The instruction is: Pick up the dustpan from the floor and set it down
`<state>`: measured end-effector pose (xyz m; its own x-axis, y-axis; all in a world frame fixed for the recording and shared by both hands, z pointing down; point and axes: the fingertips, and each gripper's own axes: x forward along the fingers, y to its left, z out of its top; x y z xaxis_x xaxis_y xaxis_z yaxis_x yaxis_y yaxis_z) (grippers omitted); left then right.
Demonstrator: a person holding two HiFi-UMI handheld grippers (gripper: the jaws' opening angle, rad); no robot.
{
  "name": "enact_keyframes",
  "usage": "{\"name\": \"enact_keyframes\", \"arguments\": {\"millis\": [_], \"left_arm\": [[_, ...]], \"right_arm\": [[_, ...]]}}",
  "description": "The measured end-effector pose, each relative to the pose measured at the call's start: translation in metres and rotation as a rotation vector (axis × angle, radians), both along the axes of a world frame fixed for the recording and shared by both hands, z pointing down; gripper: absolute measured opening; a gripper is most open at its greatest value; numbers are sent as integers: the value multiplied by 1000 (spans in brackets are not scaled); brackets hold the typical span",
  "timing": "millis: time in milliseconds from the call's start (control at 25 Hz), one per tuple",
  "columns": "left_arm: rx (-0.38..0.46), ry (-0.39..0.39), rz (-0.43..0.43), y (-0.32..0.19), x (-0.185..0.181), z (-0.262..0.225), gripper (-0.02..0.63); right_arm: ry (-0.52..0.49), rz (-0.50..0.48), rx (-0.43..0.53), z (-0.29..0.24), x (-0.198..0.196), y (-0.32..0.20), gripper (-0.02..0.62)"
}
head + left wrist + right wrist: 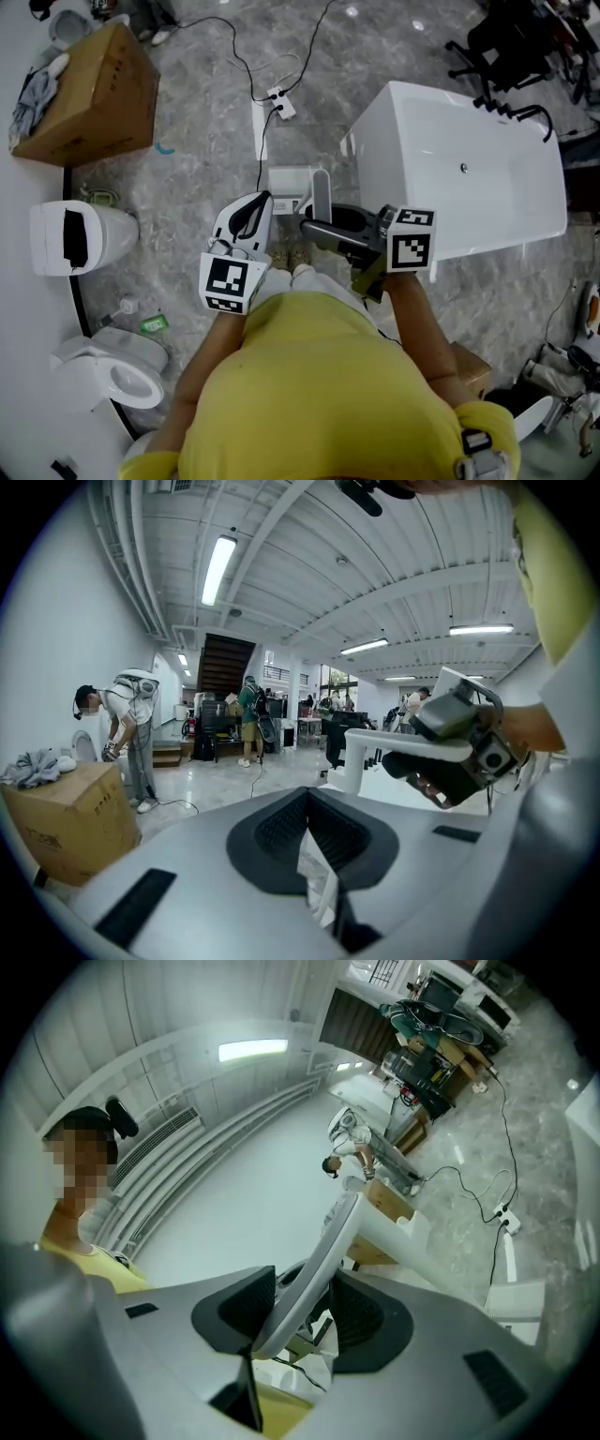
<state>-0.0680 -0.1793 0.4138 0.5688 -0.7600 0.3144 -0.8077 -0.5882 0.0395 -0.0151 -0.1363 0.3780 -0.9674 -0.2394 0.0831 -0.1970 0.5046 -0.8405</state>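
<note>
Just ahead of the person's feet, between them and the white rectangular bathtub (pixel 487 178), the white plastic dustpan (pixel 289 186) sits low over the grey marble floor (pixel 206 150); whether its pan touches the floor cannot be told. Its long grey-and-white handle (pixel 314 1260) rises from the pan and runs between the jaws of the right hand-held gripper (pixel 314 227), which is clenched on it. Just beside it, the left hand-held gripper (pixel 255 206) has its jaws drawn together, with nothing between them. A brown cardboard box (pixel 89 94) stands well apart, at the left by the wall.
</note>
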Motion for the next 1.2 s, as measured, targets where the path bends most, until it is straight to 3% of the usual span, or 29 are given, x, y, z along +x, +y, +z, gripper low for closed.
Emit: {"name": "enact_keyframes", "arguments": {"millis": [760, 1200], "left_arm": [[-2, -5, -10, 0, -1, 0, 0], [-10, -13, -12, 2, -5, 4, 0]], "right_arm": [[23, -18, 0, 7, -3, -1, 196], [126, -41, 29, 47, -8, -4, 198]]}}
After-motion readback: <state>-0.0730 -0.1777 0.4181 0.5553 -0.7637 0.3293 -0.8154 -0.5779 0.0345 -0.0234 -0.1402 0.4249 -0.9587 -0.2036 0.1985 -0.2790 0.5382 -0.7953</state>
